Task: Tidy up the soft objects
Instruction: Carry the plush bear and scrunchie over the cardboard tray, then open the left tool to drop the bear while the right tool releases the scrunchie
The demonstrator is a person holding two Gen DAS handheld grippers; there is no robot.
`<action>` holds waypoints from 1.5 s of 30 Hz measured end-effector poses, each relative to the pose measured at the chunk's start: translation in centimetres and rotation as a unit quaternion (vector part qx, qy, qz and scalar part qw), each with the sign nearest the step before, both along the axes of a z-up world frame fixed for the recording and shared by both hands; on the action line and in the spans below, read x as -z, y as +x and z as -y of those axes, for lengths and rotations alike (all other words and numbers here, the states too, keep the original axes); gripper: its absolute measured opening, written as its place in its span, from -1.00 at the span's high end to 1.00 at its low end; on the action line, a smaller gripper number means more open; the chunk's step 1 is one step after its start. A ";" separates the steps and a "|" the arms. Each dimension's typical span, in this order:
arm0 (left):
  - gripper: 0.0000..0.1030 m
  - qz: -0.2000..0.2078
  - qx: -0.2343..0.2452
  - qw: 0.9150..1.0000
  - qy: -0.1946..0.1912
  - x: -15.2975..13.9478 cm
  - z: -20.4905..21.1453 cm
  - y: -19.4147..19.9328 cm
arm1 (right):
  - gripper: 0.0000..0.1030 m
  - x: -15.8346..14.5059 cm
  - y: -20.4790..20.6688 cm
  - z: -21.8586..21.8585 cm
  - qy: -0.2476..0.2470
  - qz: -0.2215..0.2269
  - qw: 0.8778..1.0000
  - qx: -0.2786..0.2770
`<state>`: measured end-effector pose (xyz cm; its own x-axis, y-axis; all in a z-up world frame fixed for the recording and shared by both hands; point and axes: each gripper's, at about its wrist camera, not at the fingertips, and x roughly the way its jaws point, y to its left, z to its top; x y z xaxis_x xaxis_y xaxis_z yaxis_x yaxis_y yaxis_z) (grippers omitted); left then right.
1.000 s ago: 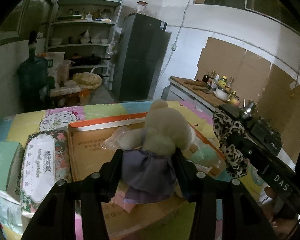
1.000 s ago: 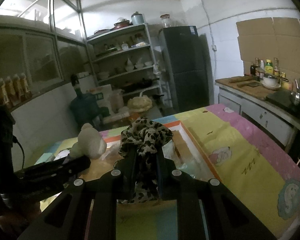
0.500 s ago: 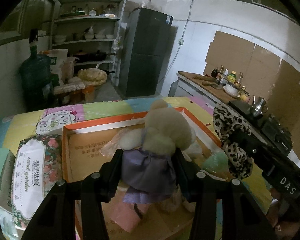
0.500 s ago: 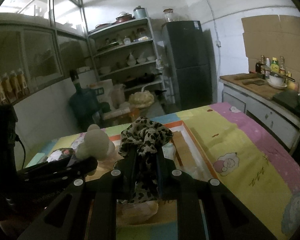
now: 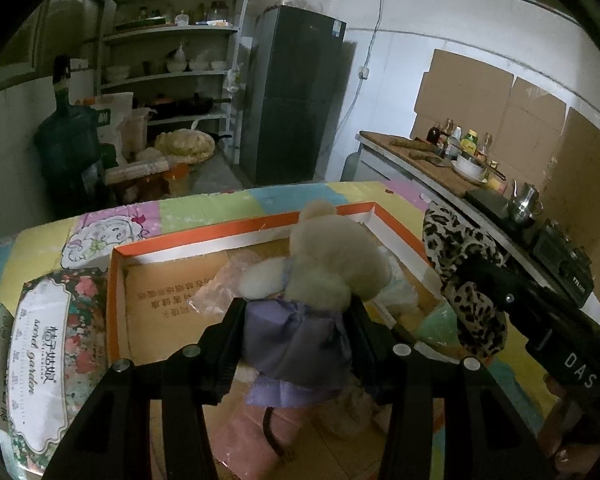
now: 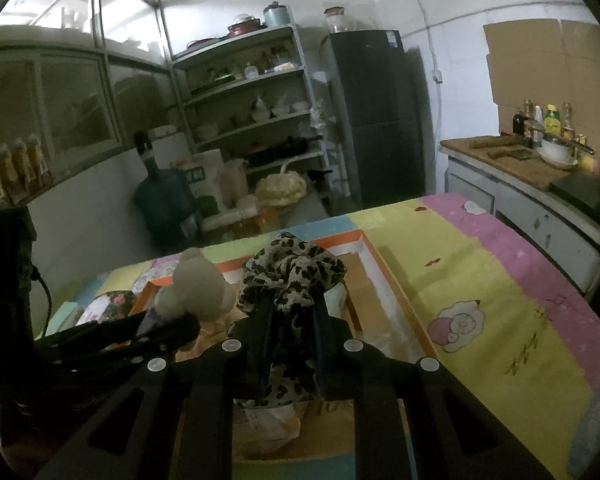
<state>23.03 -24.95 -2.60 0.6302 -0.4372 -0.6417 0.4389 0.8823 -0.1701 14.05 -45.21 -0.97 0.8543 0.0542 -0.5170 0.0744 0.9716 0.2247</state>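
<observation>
My left gripper (image 5: 296,312) is shut on a cream plush toy in a purple dress (image 5: 320,268) and holds it over the orange-rimmed cardboard box (image 5: 164,296). In the right wrist view the same plush toy (image 6: 198,284) shows at the left. My right gripper (image 6: 290,304) is shut on a leopard-print scrunchie (image 6: 292,272) above the right half of the box (image 6: 384,276). The scrunchie (image 5: 460,256) also appears at the right of the left wrist view. Inside the box lie clear plastic wrap (image 5: 224,284), a pale green soft thing (image 5: 436,320) and a pink cloth (image 5: 244,428).
A floral tissue pack (image 5: 48,356) lies left of the box on the pastel patchwork cloth (image 6: 480,292). Beyond the table stand a dark fridge (image 6: 380,116), shelves with dishes (image 6: 252,108), a blue water jug (image 6: 164,200) and a counter with bottles (image 6: 540,152).
Both grippers have moved forward and down toward the box with their loads. The box now fills more of both views and its far rim is closer.
</observation>
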 end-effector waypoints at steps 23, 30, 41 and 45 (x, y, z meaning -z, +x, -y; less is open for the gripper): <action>0.03 -0.030 0.004 0.999 0.011 1.8 0.5 1.3 | 0.66 2.0 2.5 -0.1 0.007 -0.034 0.999 -0.020; 0.03 -0.033 0.004 0.999 0.012 1.9 0.6 1.4 | 0.64 2.5 3.2 -0.3 0.005 -0.047 0.999 -0.024; -0.06 -0.052 -0.002 0.999 0.003 2.4 0.2 1.7 | 0.29 3.1 3.2 0.0 0.013 -0.054 0.998 -0.023; -0.10 -0.052 -0.004 0.999 0.001 2.2 0.1 1.6 | 0.13 3.2 3.1 0.0 0.018 -0.053 0.998 -0.020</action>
<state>24.66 -25.07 -4.84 0.5633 -0.4299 -0.7056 0.4110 0.8866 -0.2121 17.12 -45.22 -4.15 0.7921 0.1074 -0.6008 0.0603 0.9658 0.2521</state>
